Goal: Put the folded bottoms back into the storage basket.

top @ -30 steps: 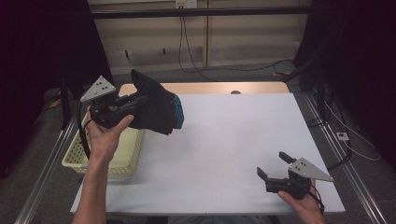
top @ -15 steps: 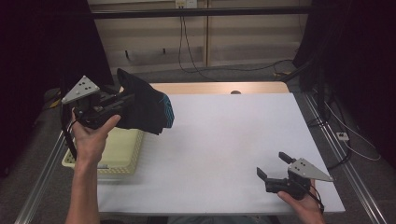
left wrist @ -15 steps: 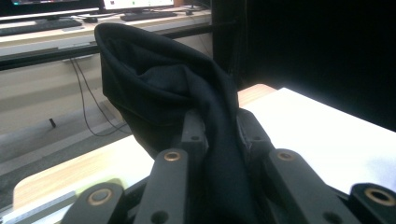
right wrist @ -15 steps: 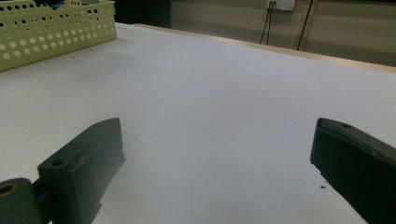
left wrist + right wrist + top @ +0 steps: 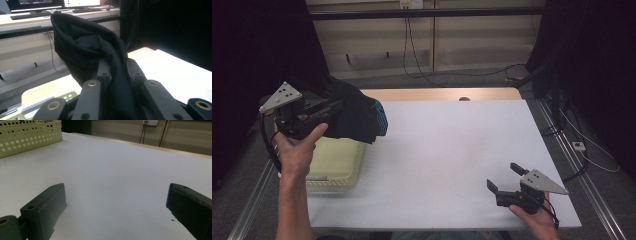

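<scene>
Item: black folded cloth garment with teal trim [image 5: 354, 115], held in the air above the pale yellow perforated plastic basket [image 5: 337, 162] at the desk's left edge | left claw [image 5: 329, 107]: pinching the garment | right claw [image 5: 504, 179]: spread, empty, low over the white desk [image 5: 452, 150], near corner.

We find no legible text, label, brand, number or sign. The dark cloth [image 5: 95, 57], the yellow basket [image 5: 27, 135] and the white table [image 5: 452, 160] all carry no readable markings.
</scene>
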Demonstrator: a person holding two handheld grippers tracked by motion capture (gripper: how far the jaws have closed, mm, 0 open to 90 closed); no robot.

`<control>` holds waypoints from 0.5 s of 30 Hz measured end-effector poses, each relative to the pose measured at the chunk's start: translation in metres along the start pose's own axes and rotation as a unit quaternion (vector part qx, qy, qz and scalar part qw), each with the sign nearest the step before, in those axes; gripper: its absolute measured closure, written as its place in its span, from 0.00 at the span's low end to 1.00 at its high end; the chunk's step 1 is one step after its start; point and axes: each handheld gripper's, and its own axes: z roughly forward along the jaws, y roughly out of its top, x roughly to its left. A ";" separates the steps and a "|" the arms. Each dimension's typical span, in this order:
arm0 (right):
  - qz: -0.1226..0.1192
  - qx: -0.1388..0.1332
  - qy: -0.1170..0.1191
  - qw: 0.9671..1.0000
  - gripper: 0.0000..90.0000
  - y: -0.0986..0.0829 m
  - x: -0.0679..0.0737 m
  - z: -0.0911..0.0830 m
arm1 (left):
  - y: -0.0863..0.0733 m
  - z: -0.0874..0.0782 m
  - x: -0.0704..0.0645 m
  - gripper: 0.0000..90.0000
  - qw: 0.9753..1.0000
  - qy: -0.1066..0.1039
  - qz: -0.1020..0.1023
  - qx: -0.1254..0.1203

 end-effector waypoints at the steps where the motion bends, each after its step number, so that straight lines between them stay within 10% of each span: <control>1: 0.000 0.000 0.000 1.000 0.03 0.000 0.000 0.000 | 0.000 -0.001 0.001 0.85 1.000 0.002 -0.001 0.000; 15: 0.000 0.002 0.003 1.000 0.03 0.000 0.000 0.001 | -0.003 -0.019 0.018 0.85 1.000 0.022 -0.009 0.000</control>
